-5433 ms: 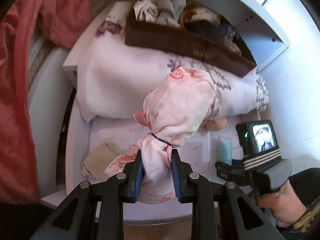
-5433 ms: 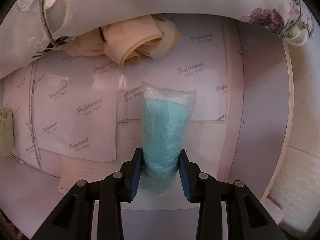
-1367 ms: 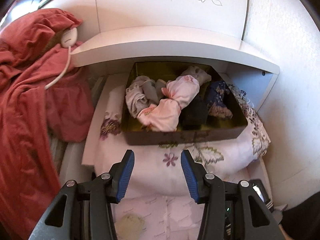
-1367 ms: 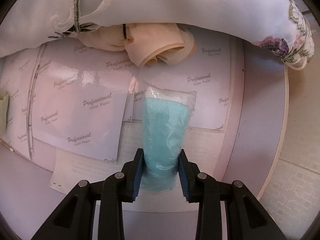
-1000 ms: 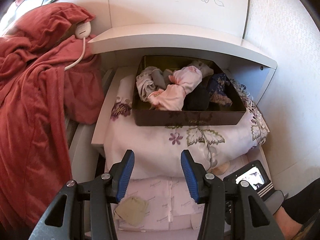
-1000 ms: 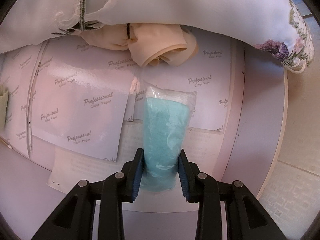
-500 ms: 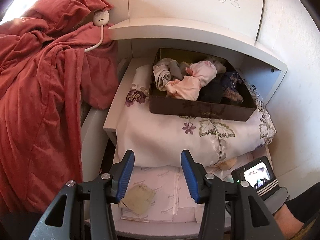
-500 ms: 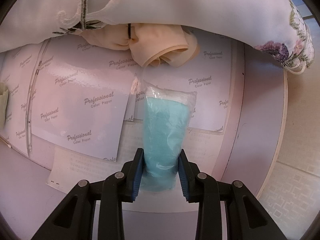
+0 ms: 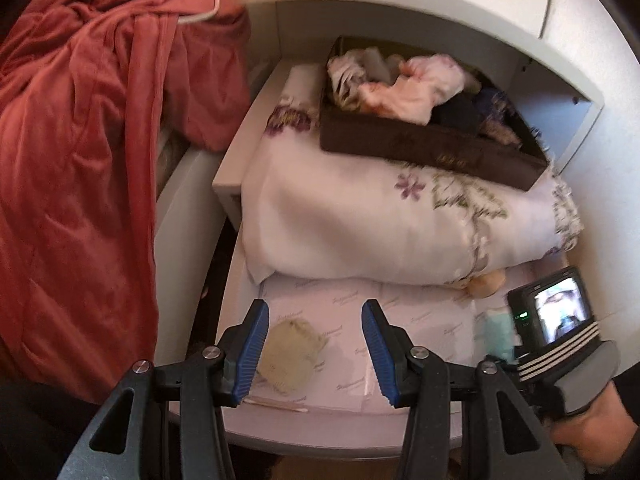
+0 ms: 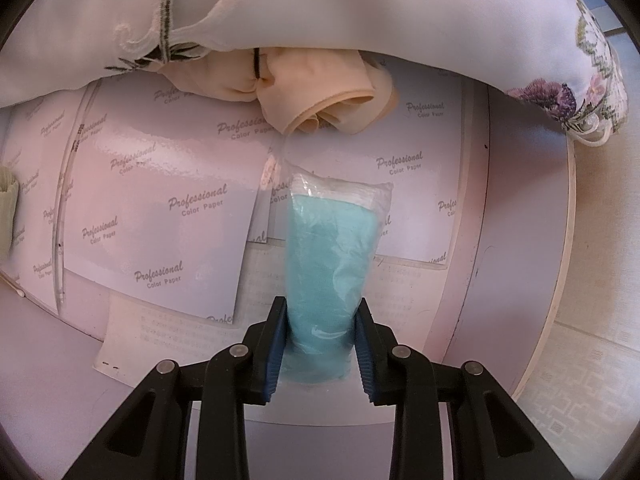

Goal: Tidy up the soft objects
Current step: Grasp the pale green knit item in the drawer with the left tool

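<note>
Your right gripper (image 10: 320,354) has its jaws clamped on the near end of one turquoise cloth sealed in a clear plastic sleeve (image 10: 334,256), the pack lying flat on the white shelf (image 10: 516,280) and pointing toward 12 o'clock. The plastic is crinkled and glossy, with a pale band across its far end. Just past that end, at 12 o'clock, sits one peach-coloured rolled garment (image 10: 320,92) bound by a black hair tie, half tucked under the embroidered white bedding (image 10: 360,20).

Your left gripper (image 9: 312,352) hangs above the same shelf with its jaws standing apart and nothing between the pads. Below it, toward 7 o'clock of the gap, lies one small beige knitted cloth (image 9: 290,354) on the printed sheets of colour paper (image 9: 420,320); how many sheets overlap cannot be told. One thin wooden stick (image 9: 276,404) lies at the shelf's near edge.

At 1 o'clock in the left wrist view, one dark brown storage box (image 9: 424,148) rests on the folded bedding, packed with bundled garments: a pink one (image 9: 412,88) on top, a pale one beside it, dark ones to the right; blur prevents an exact count. One rust-red robe (image 9: 80,140) fills the 9 o'clock side. Your right hand (image 9: 592,436) shows at 4 o'clock.
</note>
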The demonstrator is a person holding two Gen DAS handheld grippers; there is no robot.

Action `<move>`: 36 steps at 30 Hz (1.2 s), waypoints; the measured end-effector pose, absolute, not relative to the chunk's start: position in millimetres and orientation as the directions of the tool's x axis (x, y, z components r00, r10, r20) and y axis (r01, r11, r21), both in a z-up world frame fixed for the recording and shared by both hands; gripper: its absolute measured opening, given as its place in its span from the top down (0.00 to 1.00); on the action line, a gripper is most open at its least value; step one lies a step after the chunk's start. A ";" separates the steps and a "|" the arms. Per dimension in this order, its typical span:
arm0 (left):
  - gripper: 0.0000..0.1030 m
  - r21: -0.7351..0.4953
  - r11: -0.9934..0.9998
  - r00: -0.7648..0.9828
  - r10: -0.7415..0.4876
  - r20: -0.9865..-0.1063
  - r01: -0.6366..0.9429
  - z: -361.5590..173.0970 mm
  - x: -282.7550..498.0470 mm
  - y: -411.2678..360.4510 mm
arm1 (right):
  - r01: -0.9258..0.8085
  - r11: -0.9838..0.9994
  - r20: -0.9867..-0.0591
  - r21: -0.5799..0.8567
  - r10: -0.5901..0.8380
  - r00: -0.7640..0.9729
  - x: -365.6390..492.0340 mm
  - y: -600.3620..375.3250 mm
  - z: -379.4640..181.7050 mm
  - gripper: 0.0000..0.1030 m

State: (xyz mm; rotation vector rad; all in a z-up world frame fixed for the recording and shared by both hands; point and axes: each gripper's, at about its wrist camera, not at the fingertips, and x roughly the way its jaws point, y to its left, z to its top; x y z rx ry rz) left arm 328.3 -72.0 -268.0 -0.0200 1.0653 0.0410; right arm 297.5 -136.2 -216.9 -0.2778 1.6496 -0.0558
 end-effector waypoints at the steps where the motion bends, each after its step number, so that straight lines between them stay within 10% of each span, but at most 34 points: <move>1: 0.53 0.001 0.999 0.467 0.023 -0.884 -0.046 -272.6 329.1 -71.4 | -0.147 0.968 -0.974 -0.201 -0.213 -0.072 297.6 -136.2 -217.0 0.69; 28: 0.52 0.026 1.000 0.198 0.026 -0.980 -0.007 -352.7 340.0 -76.9 | -0.147 0.968 -0.974 -0.204 -0.216 -0.068 297.4 -135.8 -217.0 0.69; 36: 0.52 -0.176 0.976 0.187 -0.150 -0.971 -0.130 -338.9 353.8 -48.8 | -0.140 0.970 -0.975 -0.200 -0.211 -0.070 296.9 -136.2 -216.9 0.69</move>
